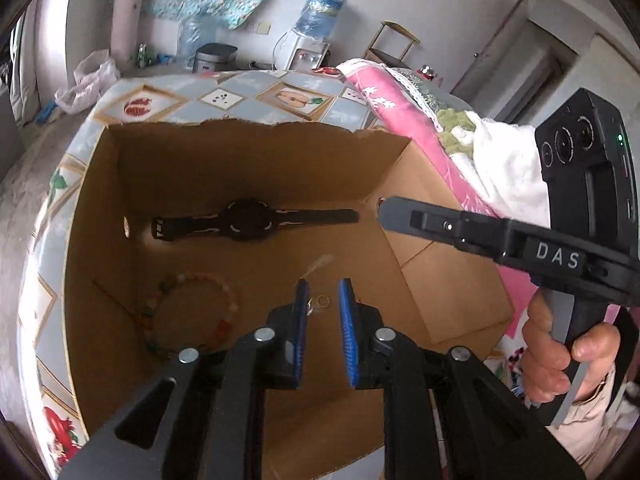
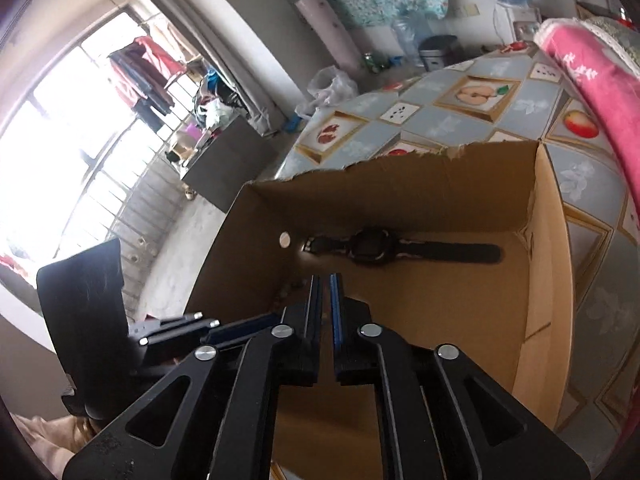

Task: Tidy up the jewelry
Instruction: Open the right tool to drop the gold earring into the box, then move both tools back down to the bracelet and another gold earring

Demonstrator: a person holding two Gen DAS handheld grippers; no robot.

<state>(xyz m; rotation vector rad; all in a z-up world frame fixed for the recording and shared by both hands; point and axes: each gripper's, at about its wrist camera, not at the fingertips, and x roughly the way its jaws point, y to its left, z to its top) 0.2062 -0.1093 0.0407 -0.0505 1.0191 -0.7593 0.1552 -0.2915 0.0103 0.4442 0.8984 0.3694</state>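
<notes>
Jewelry lies in the cardboard box: watch ahead of the left gripper, bead bracelet to its left, small ring between its parted, empty jaws. Right gripper is slightly parted, empty. Withdraw upward without brushing the ring.

Readable only in white capitals: "DAS", printed on the black body of the right gripper seen from the left wrist view; nothing else legible on box, watch or tablecloth.

Table (fruit-patterned) bears cardboard box, blanket.
</notes>
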